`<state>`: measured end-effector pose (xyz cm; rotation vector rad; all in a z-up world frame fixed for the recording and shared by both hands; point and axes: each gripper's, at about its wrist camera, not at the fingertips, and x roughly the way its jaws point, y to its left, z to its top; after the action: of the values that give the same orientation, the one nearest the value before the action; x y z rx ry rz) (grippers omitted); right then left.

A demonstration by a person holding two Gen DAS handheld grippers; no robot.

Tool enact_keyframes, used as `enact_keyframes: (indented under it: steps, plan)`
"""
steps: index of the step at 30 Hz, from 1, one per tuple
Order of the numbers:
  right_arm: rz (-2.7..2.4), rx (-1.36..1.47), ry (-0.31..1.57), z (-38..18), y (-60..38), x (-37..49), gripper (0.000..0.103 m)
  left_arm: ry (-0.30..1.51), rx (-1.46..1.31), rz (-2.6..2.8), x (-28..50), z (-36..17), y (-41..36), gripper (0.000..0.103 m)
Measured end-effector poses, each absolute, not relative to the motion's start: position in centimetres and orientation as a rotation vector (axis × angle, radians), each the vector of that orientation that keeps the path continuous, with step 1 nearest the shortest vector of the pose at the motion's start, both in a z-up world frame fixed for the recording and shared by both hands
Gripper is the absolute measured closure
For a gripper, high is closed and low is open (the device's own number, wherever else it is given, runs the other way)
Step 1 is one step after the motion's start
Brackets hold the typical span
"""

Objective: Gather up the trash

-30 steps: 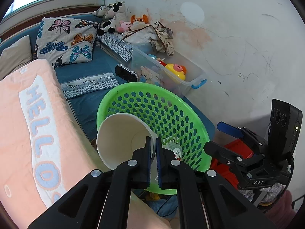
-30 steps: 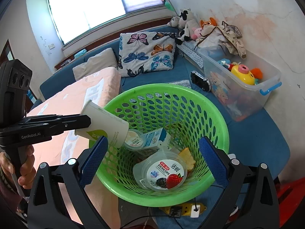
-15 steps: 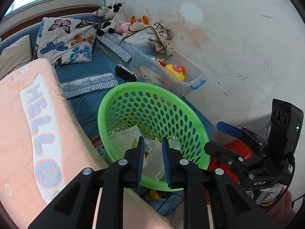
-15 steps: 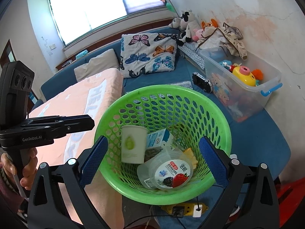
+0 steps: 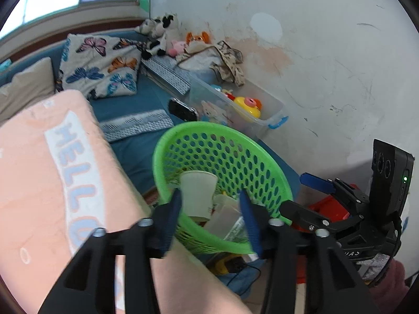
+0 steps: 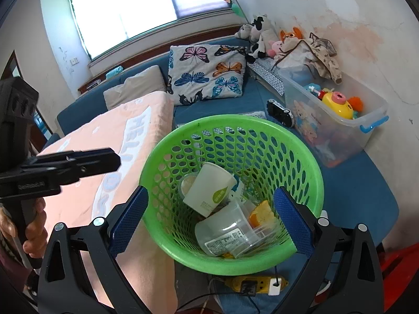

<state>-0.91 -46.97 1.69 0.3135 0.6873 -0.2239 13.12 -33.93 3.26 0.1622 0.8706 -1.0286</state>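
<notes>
A green mesh basket [image 6: 230, 120] [image 5: 209, 127] sits at the bed's edge with trash inside. A white paper cup [image 6: 209, 191] [image 5: 197, 193] with a green leaf mark lies tilted in it, on a clear plastic container [image 6: 225, 233] and beside an orange scrap [image 6: 262, 212]. My left gripper [image 5: 209, 219] hovers over the basket's near rim; its jaws are opening, with nothing pressed between them. It also shows at the left of the right wrist view, left gripper [image 6: 78, 162]. My right gripper [image 6: 210, 204] [image 5: 306, 196] stands wide open around the basket's near side, pads apart from it.
A peach "HELLO" blanket [image 6: 117, 144] lies left of the basket. Behind are a butterfly pillow [image 6: 207, 73], a black handheld device [image 6: 279, 112] and a clear toy box [image 6: 335, 120] against the wall. A yellow power strip [image 6: 251, 285] lies on the floor below.
My left gripper let go of the paper cup, which dropped into the basket and tipped over. Its jaws have spread and it has drawn back slightly. The right gripper has kept still.
</notes>
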Motion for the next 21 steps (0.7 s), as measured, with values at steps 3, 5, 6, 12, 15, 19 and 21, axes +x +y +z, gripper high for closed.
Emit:
enact_keyframes:
  steps: [3,5,6,12,15,19,21]
  plan:
    - [-0.218,0.302,0.684,1.7,-46.0,-1.0,0.007,0.848,0.167,-1.013,12.9,3.9,-32.9,0.047]
    - [-0.208,0.303,0.682,1.7,-45.4,-1.0,0.007,0.829,0.169,-0.995,12.7,4.4,-32.2,0.043]
    - [-0.205,0.301,0.682,1.7,-45.2,-0.9,0.007,0.817,0.17,-0.986,12.6,4.7,-31.8,0.04]
    - [-0.186,0.257,0.675,2.1,-42.6,-1.0,0.007,0.765,0.173,-0.922,12.1,6.1,-29.2,0.029]
    - [-0.173,0.234,0.67,2.3,-41.1,-1.0,0.007,0.743,0.171,-0.896,11.7,6.5,-27.6,0.027]
    - [-0.161,0.207,0.663,2.4,-39.2,-1.0,0.006,0.707,0.189,-0.841,11.2,7.0,-25.5,0.022]
    - [-0.156,0.203,0.66,2.4,-38.6,-1.0,0.006,0.695,0.197,-0.808,11.0,7.2,-24.4,0.018]
